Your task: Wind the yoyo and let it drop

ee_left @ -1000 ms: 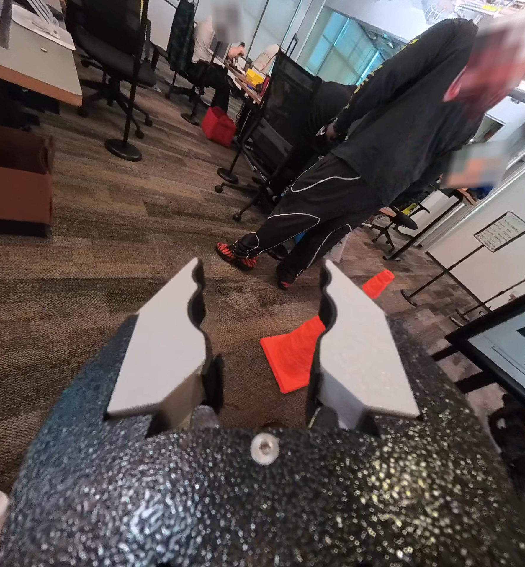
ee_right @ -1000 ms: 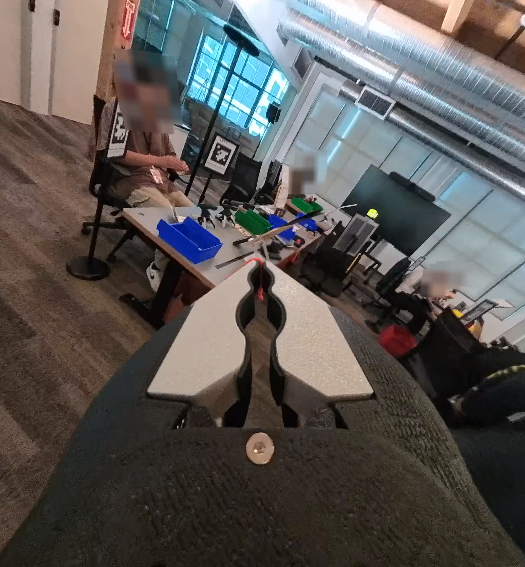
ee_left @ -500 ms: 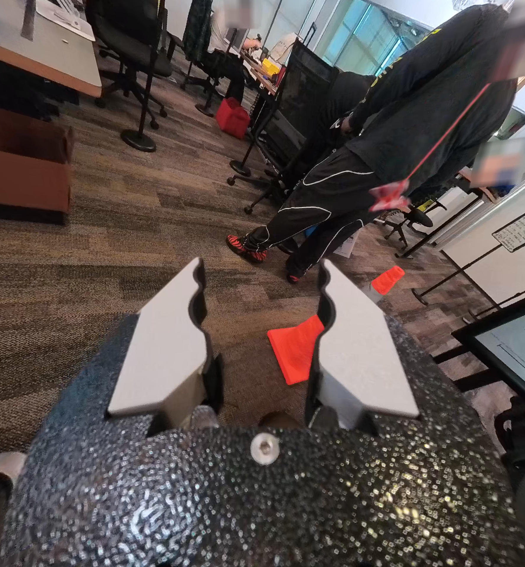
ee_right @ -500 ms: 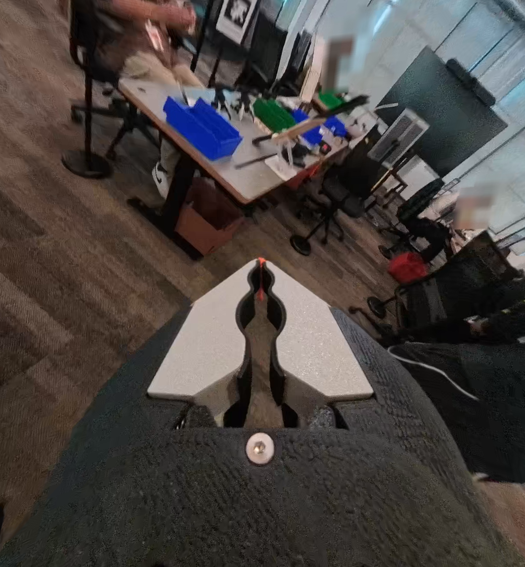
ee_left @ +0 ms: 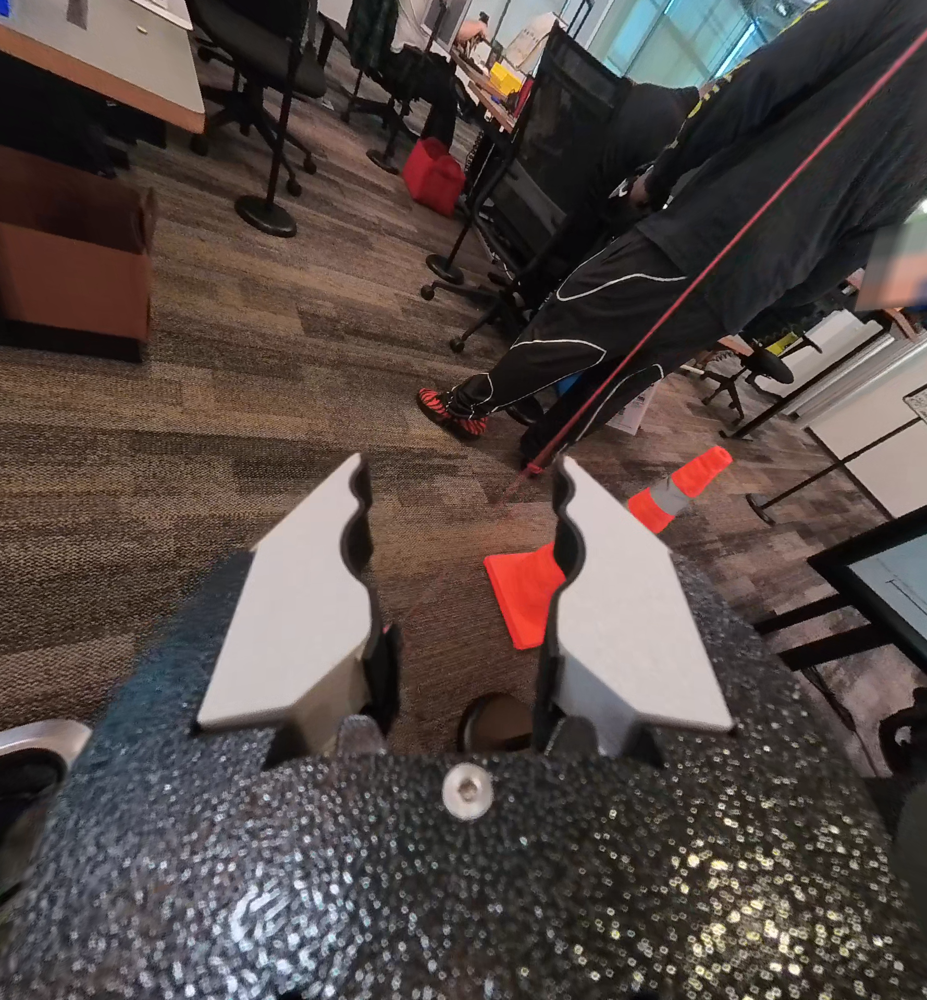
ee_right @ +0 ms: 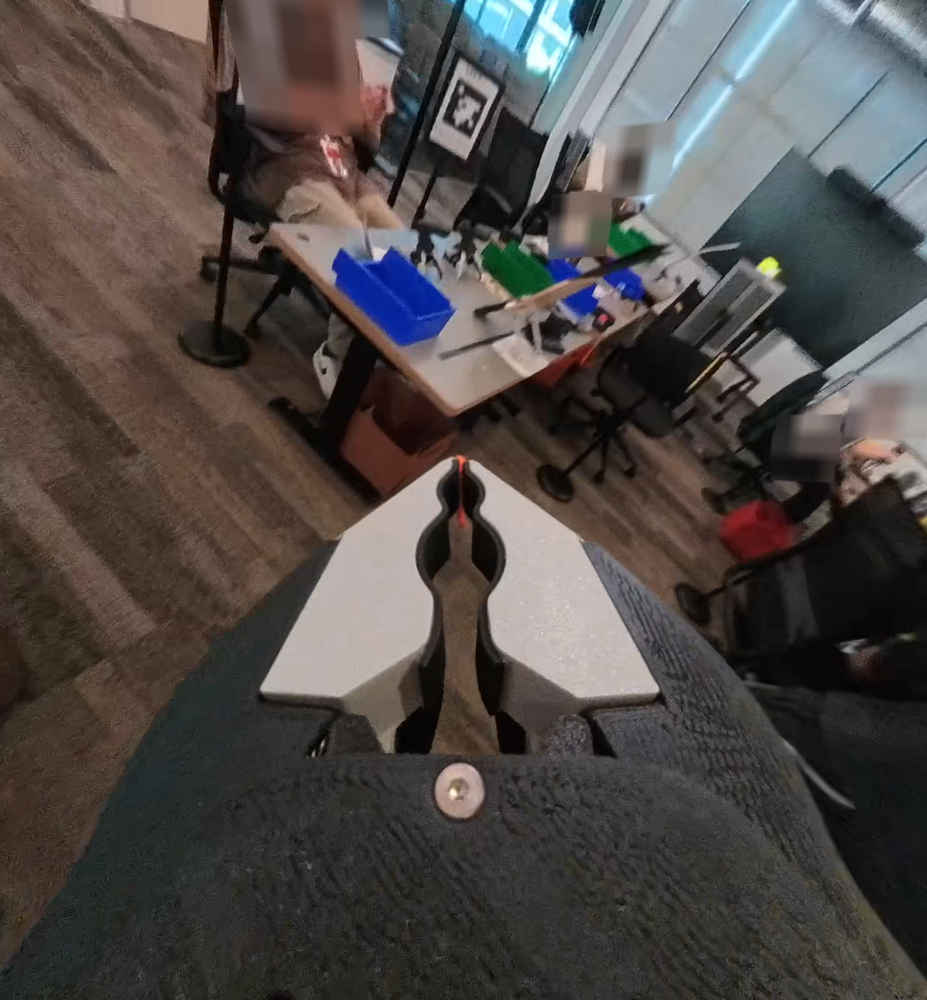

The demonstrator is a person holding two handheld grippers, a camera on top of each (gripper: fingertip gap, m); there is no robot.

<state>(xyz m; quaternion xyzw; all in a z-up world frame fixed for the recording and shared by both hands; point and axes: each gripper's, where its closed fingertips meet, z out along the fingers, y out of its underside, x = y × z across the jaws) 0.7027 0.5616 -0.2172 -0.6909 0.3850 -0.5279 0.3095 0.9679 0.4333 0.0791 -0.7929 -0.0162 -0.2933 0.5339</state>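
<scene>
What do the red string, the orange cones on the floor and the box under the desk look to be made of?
String: thin twisted cord, likely cotton or polyester, matte. Cones: soft-looking plastic or rubber, one lying on its side, the far one with a grey reflective-looking band. Box: brown cardboard, dull, open flap.

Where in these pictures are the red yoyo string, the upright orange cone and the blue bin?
red yoyo string [ee_left: 721,260]: left wrist view, mid-length of the taut line.
upright orange cone [ee_left: 683,487]: left wrist view, grey band.
blue bin [ee_right: 396,297]: right wrist view, side wall.
</scene>
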